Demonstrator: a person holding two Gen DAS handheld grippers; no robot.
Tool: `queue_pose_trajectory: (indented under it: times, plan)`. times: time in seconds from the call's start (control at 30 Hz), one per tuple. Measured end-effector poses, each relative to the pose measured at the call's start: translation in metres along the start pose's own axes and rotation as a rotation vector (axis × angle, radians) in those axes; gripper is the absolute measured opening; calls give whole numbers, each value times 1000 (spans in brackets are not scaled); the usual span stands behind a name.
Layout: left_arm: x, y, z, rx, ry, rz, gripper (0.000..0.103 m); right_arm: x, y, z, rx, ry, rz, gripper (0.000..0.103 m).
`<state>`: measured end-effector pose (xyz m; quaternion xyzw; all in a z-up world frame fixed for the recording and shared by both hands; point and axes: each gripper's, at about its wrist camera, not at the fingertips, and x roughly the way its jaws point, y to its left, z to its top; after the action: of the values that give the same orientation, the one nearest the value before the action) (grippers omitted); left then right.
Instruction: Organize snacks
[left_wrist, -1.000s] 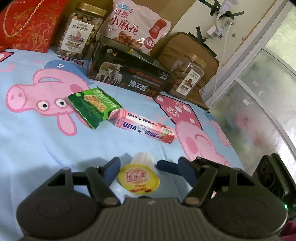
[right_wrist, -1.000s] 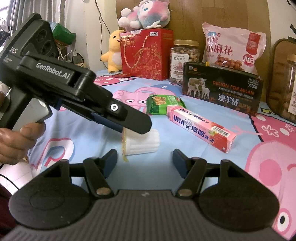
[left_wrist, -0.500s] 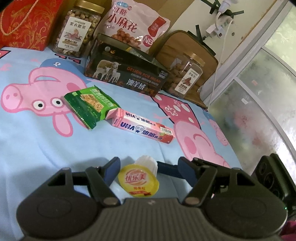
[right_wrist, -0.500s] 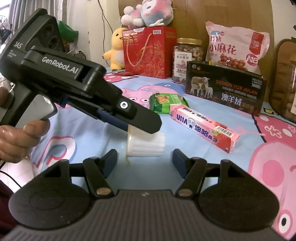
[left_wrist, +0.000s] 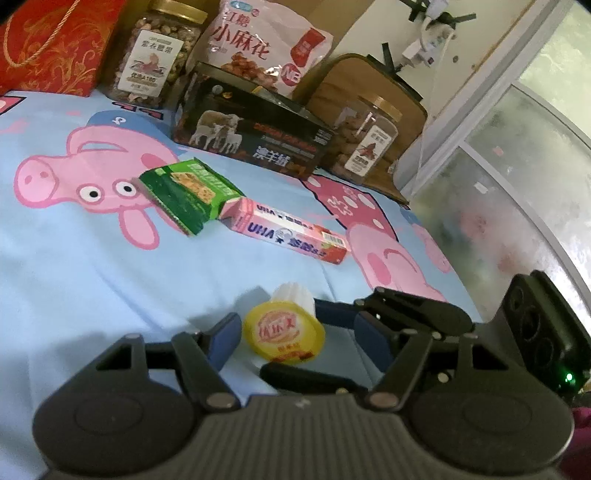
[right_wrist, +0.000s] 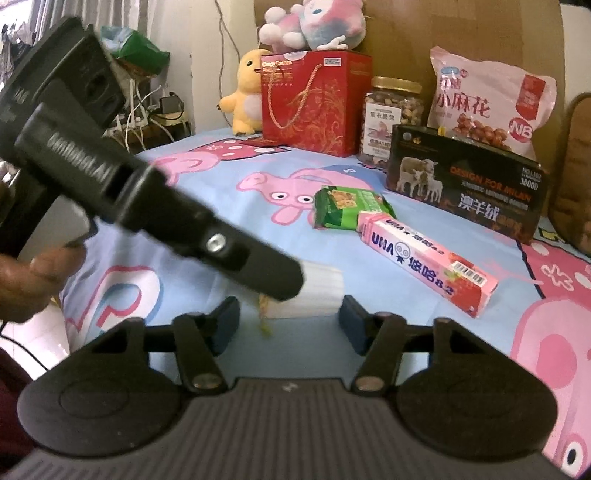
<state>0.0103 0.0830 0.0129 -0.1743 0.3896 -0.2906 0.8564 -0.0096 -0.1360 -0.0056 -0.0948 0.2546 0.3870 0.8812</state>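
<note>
We see the jelly cup lying on its side on the blue cartoon-pig bedsheet, its yellow foil lid facing the left hand-held gripper. The cup sits between the blue pads of that gripper; the jaws stand partly open, and we cannot tell whether either pad touches the cup.

From the right wrist view, the white ribbed body of the cup lies just ahead of the right hand-held gripper, between its two pads. These jaws have just been closing around the cup; the right pad stands close to the cup base, but contact is not clear. The black body of the left hand-held gripper, held by a hand, crosses in front at upper left and covers the lid end of the cup.

Beyond both grippers lie a green cracker packet and, touching it, a pink UHA candy box. Farther back stand a dark lamb-print box, a red gift bag, two nut jars and a pink snack bag. A yellow plush toy sits to the far left of the red bag.
</note>
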Motion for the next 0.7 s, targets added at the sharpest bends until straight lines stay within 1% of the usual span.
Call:
queue_pose_trajectory:
  times: [0.07, 0.1, 0.17, 0.2, 0.23, 0.33, 0.4, 0.53, 0.7]
  plan:
    - [3, 2, 5, -8, -3, -2, 69, 1, 0, 1, 5, 0, 0, 61]
    - [5, 2, 6, -8, -2, -7, 67, 1, 1, 1, 3, 0, -3, 61]
    - [9, -1, 8, 3, 9, -4, 60, 1, 1, 1, 5, -1, -3, 61]
    - [11, -3, 8, 12, 12, 5, 58, 0, 1, 1, 10, -4, -8, 58]
    - [11, -4, 8, 22, 10, 13, 58, -1, 0, 1, 16, -11, -22, 50]
    - [6, -9, 15, 40, -9, -4, 58, -2, -6, 3, 48, -26, -15, 49]
    - [1, -17, 25, 68, -33, -31, 57, -3, -7, 7, 51, -49, -30, 49]
    - [1, -29, 49, 130, -75, -11, 57, -3, -12, 24, 35, -95, -62, 48]
    - [12, -34, 82, 156, -120, -3, 57, 2, -28, 48, 20, -133, -118, 49]
